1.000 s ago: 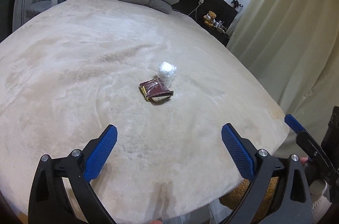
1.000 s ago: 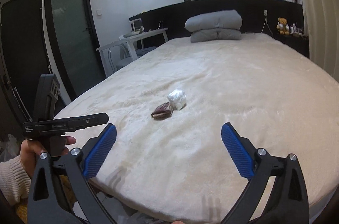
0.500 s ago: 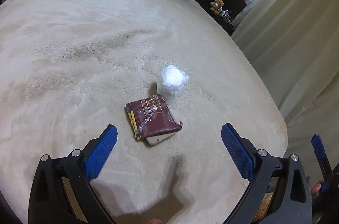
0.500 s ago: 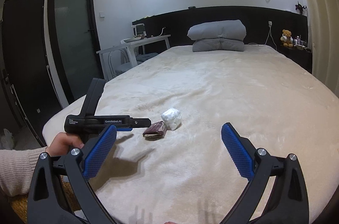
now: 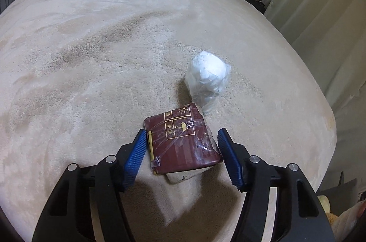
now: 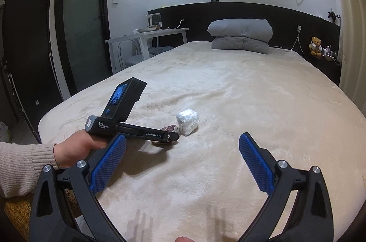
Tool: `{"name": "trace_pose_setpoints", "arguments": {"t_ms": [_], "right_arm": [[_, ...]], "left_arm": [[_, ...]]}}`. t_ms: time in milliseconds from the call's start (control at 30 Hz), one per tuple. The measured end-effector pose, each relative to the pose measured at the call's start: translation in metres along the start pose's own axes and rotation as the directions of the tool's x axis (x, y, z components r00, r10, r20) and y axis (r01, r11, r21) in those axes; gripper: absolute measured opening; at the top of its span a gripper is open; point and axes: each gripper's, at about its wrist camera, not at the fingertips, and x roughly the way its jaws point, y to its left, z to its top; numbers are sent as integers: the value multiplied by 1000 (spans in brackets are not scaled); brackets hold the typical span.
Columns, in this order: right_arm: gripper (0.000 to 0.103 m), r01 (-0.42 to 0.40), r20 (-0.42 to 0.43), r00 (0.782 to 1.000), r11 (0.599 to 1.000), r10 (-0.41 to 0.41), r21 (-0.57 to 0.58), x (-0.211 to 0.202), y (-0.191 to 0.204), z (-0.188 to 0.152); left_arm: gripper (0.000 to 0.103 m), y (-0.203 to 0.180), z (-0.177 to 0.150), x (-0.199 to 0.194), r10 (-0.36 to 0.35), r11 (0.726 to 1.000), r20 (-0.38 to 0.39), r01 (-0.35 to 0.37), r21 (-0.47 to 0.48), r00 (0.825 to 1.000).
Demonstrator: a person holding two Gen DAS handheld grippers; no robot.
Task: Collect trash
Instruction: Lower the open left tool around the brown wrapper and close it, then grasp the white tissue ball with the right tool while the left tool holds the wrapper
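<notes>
A dark red packet wrapped in clear film lies on the cream bed cover. A crumpled white plastic wad lies just beyond it. My left gripper straddles the packet with a blue pad on each side; the left pad touches its edge and the right pad is very close to it. In the right wrist view the left gripper hides most of the packet, and the wad sits beside it. My right gripper is open and empty above the bed's near part.
The bed fills both views. Grey folded pillows lie at the headboard. A white desk stands left of the bed, curtains hang on the right, and a teddy bear sits on a shelf.
My left gripper moved forward and down to the packet and its jaws narrowed around it. My right gripper stayed open and shifted slightly forward.
</notes>
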Motion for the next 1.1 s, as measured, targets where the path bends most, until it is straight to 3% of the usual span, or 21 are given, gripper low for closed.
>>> {"name": "trace_pose_setpoints", "arguments": {"t_ms": [200,500,1100], "right_arm": [[98,23,-32,999,1000,-23,7,11,-2,-5],[98,62,-94,994,996,-56,62,39,-12,-6],[98,176,-185,971,979,-154,106,136,-2,3]], "left_arm": [[61,-3,1,-6,-1,1000,22,0,16,1000],[60,4,-9,-51,-7,997,123,-1,71,992],[56,49,-21,-125,-71,997,240,67,24,968]]}}
